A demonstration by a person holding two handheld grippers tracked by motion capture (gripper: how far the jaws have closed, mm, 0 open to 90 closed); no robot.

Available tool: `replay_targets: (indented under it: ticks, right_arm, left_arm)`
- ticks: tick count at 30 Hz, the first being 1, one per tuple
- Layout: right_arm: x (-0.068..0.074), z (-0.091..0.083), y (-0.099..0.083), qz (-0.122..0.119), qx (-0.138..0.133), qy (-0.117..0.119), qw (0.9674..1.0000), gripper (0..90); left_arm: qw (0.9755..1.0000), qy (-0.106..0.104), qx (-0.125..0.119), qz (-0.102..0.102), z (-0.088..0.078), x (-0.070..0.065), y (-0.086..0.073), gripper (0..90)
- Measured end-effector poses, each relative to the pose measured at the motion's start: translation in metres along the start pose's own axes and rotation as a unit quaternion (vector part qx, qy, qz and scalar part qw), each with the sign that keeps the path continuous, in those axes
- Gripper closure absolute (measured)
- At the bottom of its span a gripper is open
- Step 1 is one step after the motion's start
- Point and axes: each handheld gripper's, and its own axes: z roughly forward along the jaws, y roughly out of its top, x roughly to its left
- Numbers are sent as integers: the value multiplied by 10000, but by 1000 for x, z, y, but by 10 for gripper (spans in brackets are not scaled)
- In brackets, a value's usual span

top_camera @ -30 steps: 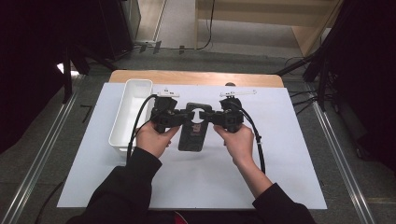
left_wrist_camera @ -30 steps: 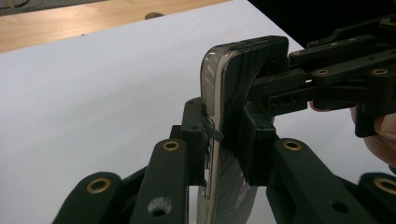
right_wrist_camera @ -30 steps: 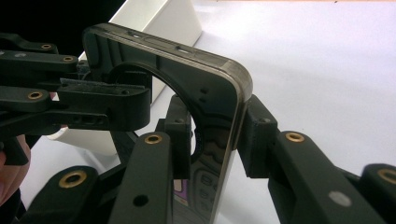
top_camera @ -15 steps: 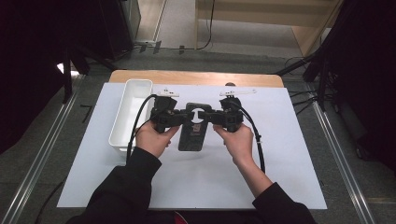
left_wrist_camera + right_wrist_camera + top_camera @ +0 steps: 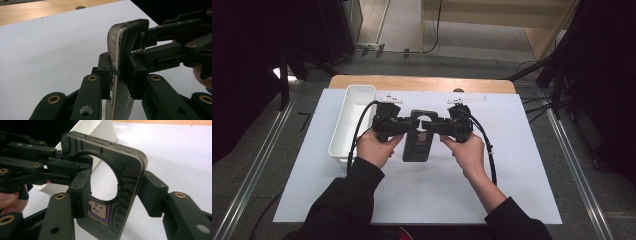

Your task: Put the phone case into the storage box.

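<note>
A: The phone case (image 5: 416, 142) is in the middle of the white mat (image 5: 522, 170). It is black and has a big round hole near its far end.

B: Who holds it?

A: Two grippers. The left gripper (image 5: 408, 125) comes in from the left, and the right gripper (image 5: 428, 125) comes in from the right. They meet over the far end of the case.

B: Is the left one pinching it?

A: Yes. In the left gripper view its jaws are clamped on the case (image 5: 122, 65), one pad on each flat side. A phone with a silver edge sits inside the case there.

B: And the right one?

A: In the right gripper view the case (image 5: 120, 182) stands between its jaws. The jaws have just been opening. The left pad is right at the case. The right pad stands off from the case edge, with a little gap. So they are apart and not pressing.

B: What is on the case?

A: A small cartoon face on purple, just below the hole.

B: What else is on the mat?

A: A long white bin (image 5: 353, 120) lies to the left of the case, near the left hand (image 5: 374, 147). The right hand (image 5: 469, 152) is on the other side. Past the far edge of the mat there is a strip of wooden table (image 5: 422, 82).
</note>
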Motion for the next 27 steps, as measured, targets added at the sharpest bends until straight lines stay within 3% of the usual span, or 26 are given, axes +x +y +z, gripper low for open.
replay_targets:
  ticks: [12, 27]
  right_arm:
    - [-4, -6, -4, -175, 33, -118, 9998, 368]
    - [-11, -18, -16, -474, 134, 21, 9988, 324]
  left_arm:
    - [10000, 17, -45, -58, -4, 4, 1, 753]
    - [9999, -61, -33, -130, -10, 9, 4, 753]
